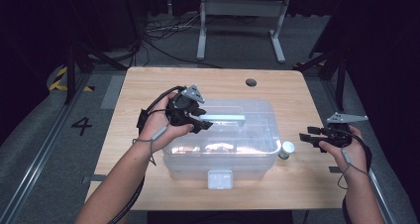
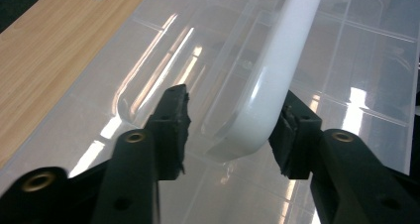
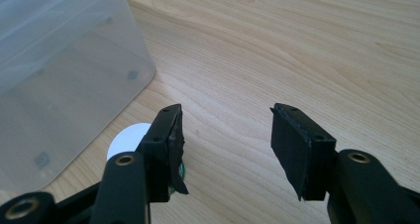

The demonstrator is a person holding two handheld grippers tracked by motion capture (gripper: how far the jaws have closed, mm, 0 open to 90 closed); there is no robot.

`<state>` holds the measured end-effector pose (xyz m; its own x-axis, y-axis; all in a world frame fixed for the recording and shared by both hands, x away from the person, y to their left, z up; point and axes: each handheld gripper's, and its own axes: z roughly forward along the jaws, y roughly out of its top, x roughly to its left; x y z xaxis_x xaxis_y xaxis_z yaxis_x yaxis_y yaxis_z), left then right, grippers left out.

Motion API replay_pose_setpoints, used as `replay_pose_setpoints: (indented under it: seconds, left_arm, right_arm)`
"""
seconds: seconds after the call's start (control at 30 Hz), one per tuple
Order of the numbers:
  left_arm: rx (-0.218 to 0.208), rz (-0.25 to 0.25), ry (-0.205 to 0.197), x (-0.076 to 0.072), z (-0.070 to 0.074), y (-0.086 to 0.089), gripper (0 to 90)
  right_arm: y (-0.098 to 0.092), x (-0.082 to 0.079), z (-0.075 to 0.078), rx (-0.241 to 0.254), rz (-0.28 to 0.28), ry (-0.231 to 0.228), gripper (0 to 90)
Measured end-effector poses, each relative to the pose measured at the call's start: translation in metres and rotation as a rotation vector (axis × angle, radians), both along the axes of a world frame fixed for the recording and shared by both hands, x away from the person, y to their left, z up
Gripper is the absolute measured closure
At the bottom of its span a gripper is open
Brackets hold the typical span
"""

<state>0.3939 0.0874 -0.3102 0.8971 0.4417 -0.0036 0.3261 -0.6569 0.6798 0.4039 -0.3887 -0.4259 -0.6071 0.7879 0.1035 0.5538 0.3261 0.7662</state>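
Left claw (image 2: 230,130) straddles the white handle (image 2: 277,85) on the lid (image 1: 257,110) of the clear storage box (image 1: 220,159), which sits mid-worktop (image 1: 148,85). The right-hand pad seems to touch the handle, the left pad stands clear, so no grip yet. This looks like the grab-the-handle step. Next it needs to pinch firmly, then lift straight up. Right claw (image 3: 225,144) waits open and empty over the wood, beside the small white-capped jar (image 1: 287,149) at the box's corner.

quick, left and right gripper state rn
left gripper: open, jaws either side of the white handle on the bin lid, not yet pressing it.
right gripper: open, holding nothing, above the table.
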Motion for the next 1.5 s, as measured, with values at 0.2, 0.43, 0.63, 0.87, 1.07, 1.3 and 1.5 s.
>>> replay_pose_setpoints:
  seconds: [0.2, 0.43, 0.63, 0.87, 1.07, 1.3, 1.5]
  left_arm:
    - [0.014, -0.028, -0.031, -0.002, 0.0, -0.004, 70.1]
    - [0.019, -0.038, -0.059, -0.002, 0.0, -0.003, 72.2]
    - [0.033, -0.04, -0.057, -0.001, 0.001, -0.004, 72.6]
    - [0.052, -0.038, -0.003, 0.006, 0.007, -0.006, 72.7]
    - [0.039, -0.023, -0.006, 0.011, 0.012, -0.005, 72.8]
    - [0.028, -0.003, 0.005, 0.02, 0.019, -0.005, 72.5]
    - [0.025, 0.005, 0.024, 0.027, 0.024, -0.005, 72.4]
  right_arm:
    - [0.002, 0.0, -0.001, -0.001, 0.004, 0.004, 47.4]
    - [0.002, -0.002, 0.003, -0.001, 0.007, -0.009, 47.7]
    - [0.002, -0.007, 0.006, 0.004, 0.004, -0.021, 48.4]
    - [0.002, -0.015, 0.011, -0.003, 0.012, -0.037, 48.4]
    - [0.002, -0.023, 0.018, -0.003, 0.013, -0.056, 48.4]
    - [0.009, -0.031, 0.028, 0.005, 0.036, -0.09, 49.0]
    - [0.014, -0.035, 0.034, 0.008, 0.058, -0.115, 50.6]
